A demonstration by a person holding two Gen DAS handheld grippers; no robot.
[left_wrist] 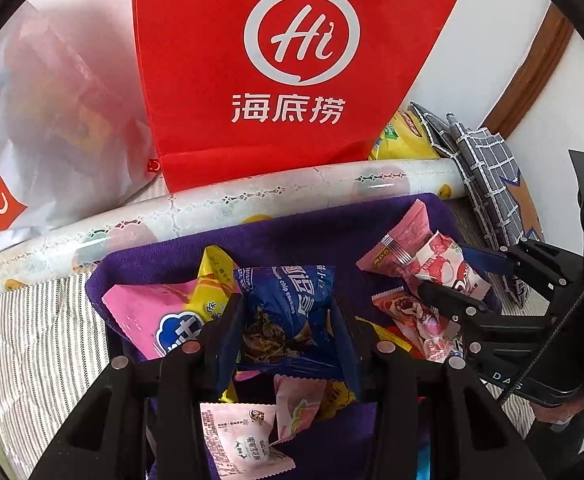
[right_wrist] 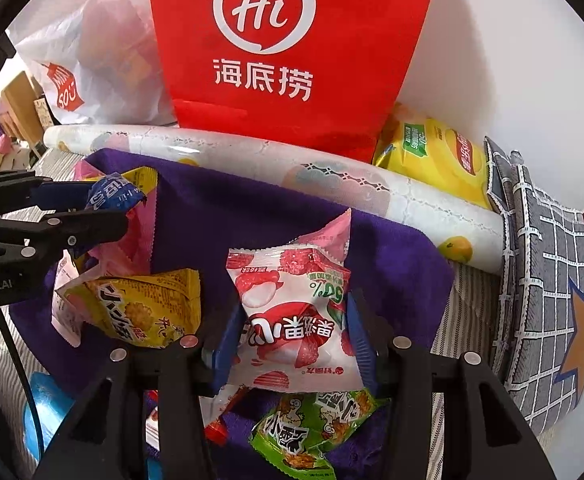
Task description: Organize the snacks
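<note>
The left gripper is clamped on a blue cookie pack between its fingers, over the purple cloth. The right gripper grips a red-and-white snack, with a green pack just below it and a yellow pack to its left.

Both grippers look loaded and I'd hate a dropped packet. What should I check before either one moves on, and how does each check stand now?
1. Left gripper closed on the blue cookie packet: ok, both pads press its sides.
2. Right gripper closed on the red-and-white jelly packet: ok, pinched across its middle.
3. Blue packet clear of neighbours: not ok, the yellow packet and the pink packet touch it.
4. Jelly packet lifted off the purple cloth: cannot tell.
5. Red bag open on top: cannot tell, its mouth is out of frame.
</note>
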